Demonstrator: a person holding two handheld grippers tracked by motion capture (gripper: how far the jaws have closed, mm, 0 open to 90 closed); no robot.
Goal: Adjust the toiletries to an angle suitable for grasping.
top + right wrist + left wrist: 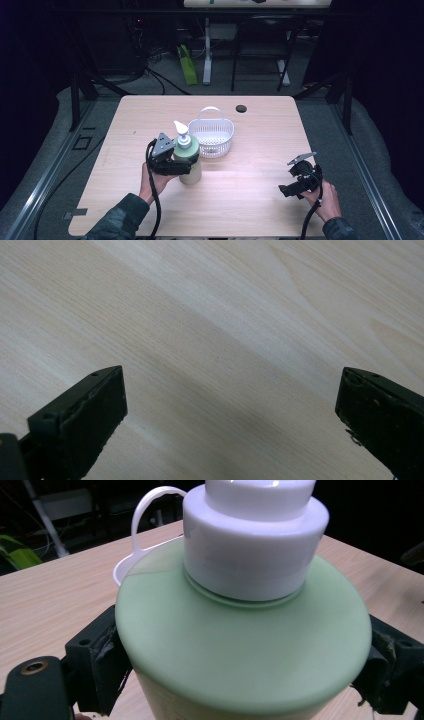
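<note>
- Left tool clamped on the green pump bottle, one jaw pressed against each side of the body just under the shoulder; seen close in the left gripper view.
- Bottle sits at mid-worktop, just in front-left of the white basket, close beside it; contact between the two cannot be judged.
- Bottle upright, long axis vertical; white pump head on top, its nozzle pointing up-left in the high view.
- Basket perforated, handle raised; no contents visible inside it.
- Right tool released, jaws wide apart over bare wood at the right of the worktop, well apart from the bottle; nothing between the jaws.
</note>
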